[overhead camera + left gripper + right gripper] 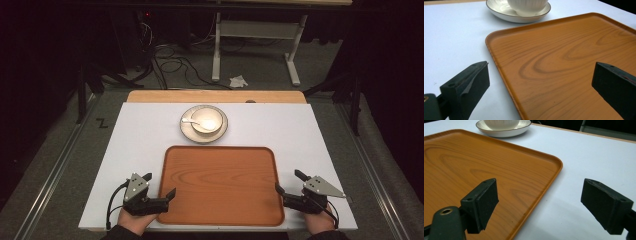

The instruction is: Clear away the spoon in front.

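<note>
Left gripper [160,186] and right gripper [287,182] both spread apart, straddling wooden tray [220,180] edges, holding nothing

Tray [220,185] surface is unobstructed; the saucer [187,131] with cup [206,120] stands at 12 o'clock beyond it.

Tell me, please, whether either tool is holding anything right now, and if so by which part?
Nothing is held. The left tool and right tool both stand open, straddling the tray's left and right edges without pressing on it.
</note>
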### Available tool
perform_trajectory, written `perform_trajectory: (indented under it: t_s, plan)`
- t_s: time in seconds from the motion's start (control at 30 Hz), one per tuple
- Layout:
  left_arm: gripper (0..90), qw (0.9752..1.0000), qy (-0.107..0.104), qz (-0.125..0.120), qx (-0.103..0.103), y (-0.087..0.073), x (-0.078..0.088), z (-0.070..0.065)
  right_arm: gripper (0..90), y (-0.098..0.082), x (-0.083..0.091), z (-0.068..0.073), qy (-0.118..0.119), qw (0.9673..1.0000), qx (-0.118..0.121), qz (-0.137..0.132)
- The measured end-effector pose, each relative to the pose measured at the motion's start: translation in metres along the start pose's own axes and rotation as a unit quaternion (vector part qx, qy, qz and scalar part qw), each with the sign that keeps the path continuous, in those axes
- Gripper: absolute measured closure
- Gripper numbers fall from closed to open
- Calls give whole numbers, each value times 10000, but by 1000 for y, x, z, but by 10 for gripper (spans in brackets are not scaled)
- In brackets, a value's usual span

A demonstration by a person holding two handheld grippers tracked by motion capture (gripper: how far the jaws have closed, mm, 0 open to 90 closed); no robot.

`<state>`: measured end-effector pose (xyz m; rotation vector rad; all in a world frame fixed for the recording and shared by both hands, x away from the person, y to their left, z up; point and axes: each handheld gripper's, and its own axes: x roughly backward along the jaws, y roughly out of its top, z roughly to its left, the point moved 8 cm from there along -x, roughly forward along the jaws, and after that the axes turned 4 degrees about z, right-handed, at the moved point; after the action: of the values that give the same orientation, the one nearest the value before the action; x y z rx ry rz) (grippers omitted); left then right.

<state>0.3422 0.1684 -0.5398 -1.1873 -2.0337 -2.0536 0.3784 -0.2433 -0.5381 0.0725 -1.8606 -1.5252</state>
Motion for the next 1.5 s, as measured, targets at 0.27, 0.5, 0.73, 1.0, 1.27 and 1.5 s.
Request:
perform_trajectory:
  t_s: [0.27, 0.5, 0.73, 1.0, 1.27, 1.5]
  plan:
    - [44, 10000, -78, -60, -9, 1, -5, -1, 151, 0, 4, 3, 13, 10000, 44, -16]
    - [60, 9998, -81, -153, 23, 2, -2, 0, 151, 0, 2, 5, 45, 10000, 54, -7]
    - [88, 9997, -42, -235, 57, 1, 4, 3, 151, 1, -1, 5, 54, 10000, 38, -13]
    - [105, 9993, -149, -281, 192, 2, 8, 2, 151, 2, -4, 7, 88, 10000, 44, -15]
    - [129, 9986, -122, -451, 260, 8, 9, 3, 151, 1, 0, 6, 70, 9999, 98, -17]
    - [121, 9989, -105, -420, 190, 12, 2, 4, 151, 2, 3, 4, -23, 10000, 7, -56]
